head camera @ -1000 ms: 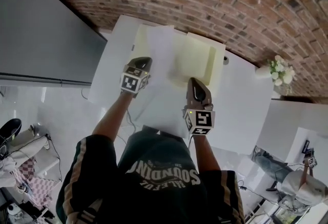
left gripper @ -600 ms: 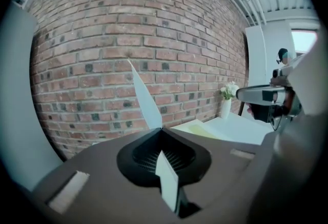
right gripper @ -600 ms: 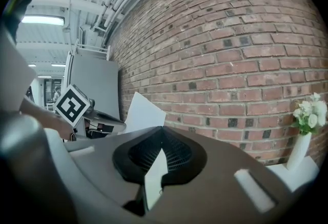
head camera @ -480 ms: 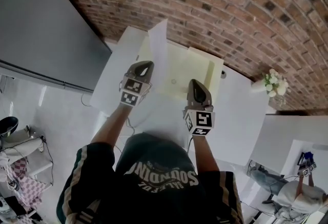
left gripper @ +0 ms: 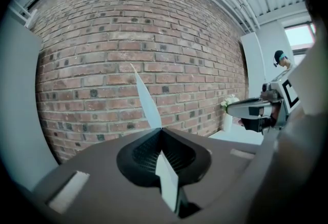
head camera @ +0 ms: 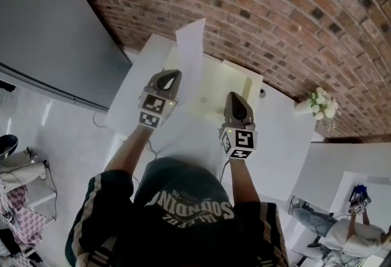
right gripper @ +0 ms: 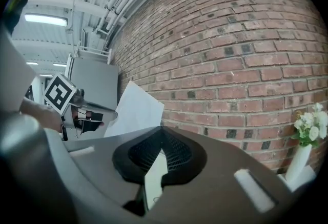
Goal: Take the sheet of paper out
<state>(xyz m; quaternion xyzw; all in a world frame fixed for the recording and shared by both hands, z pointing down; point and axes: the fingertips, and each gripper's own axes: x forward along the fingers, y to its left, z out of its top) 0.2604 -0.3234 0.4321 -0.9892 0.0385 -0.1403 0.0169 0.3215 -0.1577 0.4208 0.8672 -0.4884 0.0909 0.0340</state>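
Note:
A white sheet of paper [head camera: 190, 51] stands nearly upright above a pale yellow folder [head camera: 231, 80] on the white table [head camera: 287, 131]. My left gripper [head camera: 170, 76] is shut on the sheet's lower edge. In the left gripper view the sheet [left gripper: 145, 99] rises edge-on from the closed jaws [left gripper: 161, 129]. My right gripper [head camera: 236, 98] is to the right over the folder, and in its own view [right gripper: 163, 128] a pale yellow folder edge [right gripper: 154, 179] is pinched between the closed jaws. That view also shows the sheet [right gripper: 134, 110] and the left gripper [right gripper: 84, 111] at left.
A brick wall [head camera: 275, 9] runs behind the table. A grey cabinet [head camera: 49, 27] stands at the left. A small vase of white flowers [head camera: 321, 104] sits at the table's right end. White floor [head camera: 73, 131] lies below the table's left edge.
The left gripper has risen with the sheet, which went from lying flat over the folder to standing upright. The right gripper has lifted a little.

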